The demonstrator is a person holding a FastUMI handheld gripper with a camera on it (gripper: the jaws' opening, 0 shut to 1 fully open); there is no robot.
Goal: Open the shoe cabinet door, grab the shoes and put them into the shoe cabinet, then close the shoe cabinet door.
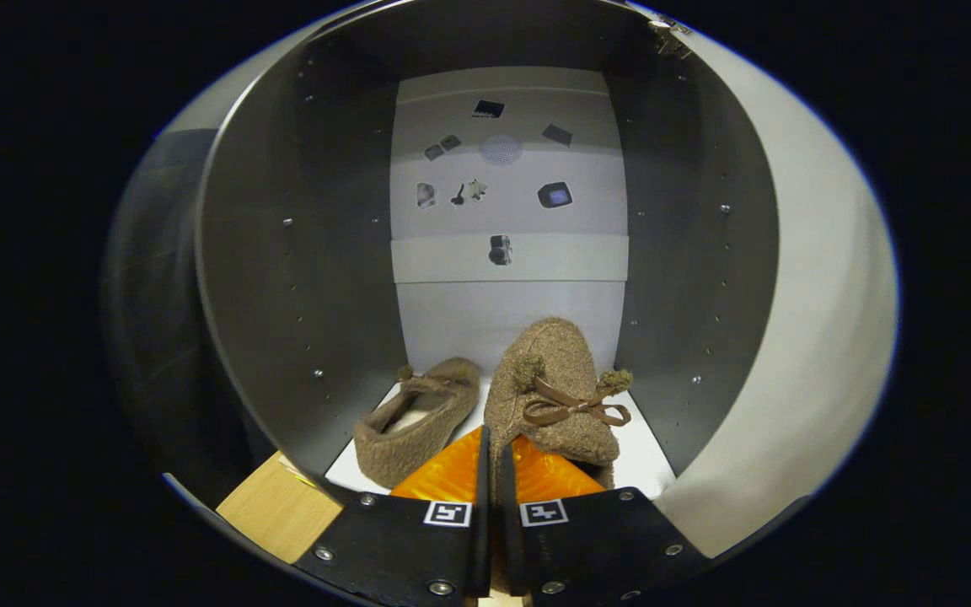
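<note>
The shoe cabinet (300, 253) stands open ahead of me, with grey side walls and a white floor (646, 455). One brown felt slipper (414, 417) lies on that floor to the left of my fingers, its opening turned towards me. A second brown slipper (553, 379), with a ribbon bow and pompoms, is tilted toe-up just ahead of the fingers. My gripper (494, 447) is shut on its heel edge, and a thin strip of felt shows between the two fingers. The held slipper is inside the cabinet mouth, close beside the first one.
The cabinet's white door (797, 337) is swung wide to the right, with a hinge (669, 38) at its top. The white back panel (511, 261) carries several small stickers. A light wooden surface (279, 506) shows below the cabinet's left front corner.
</note>
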